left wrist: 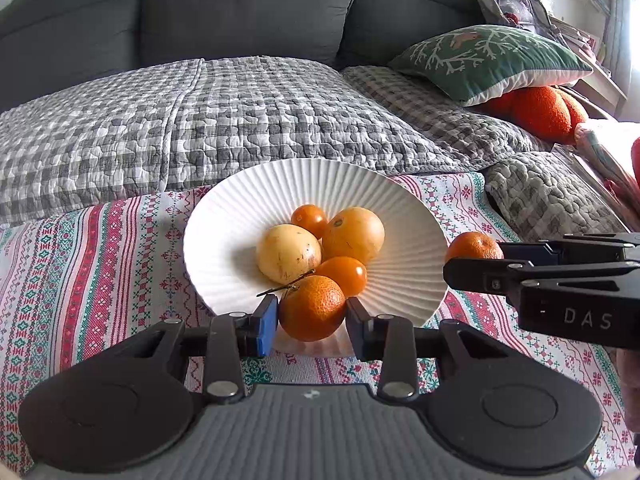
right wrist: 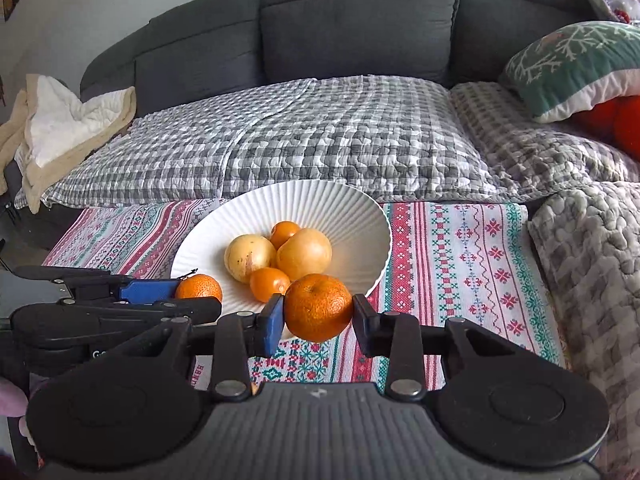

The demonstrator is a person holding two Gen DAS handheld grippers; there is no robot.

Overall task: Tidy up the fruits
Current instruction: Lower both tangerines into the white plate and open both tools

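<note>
With both grippers (left wrist: 312, 318) (right wrist: 318, 314) clamped on stemmed (left wrist: 313, 309) and plain (right wrist: 318, 307) round orange mandarins – mid-carry at ribbed white bowl (left wrist: 408, 200); next, probably lower over rim, release gently.

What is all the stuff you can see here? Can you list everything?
Mandarins: two, orange; one in the left gripper, one in the right.
Fruits in the bowl: four; two yellow, two small orange.
Bowl: one, white, ribbed, on the tablecloth.
Tablecloth: one, red, green and white.
Quilt: grey checked, on the sofa.
Sofa: dark grey.
Pillow: one, green.
Left gripper: black, shut on its mandarin.
Right gripper: black, shut on its mandarin.
</note>
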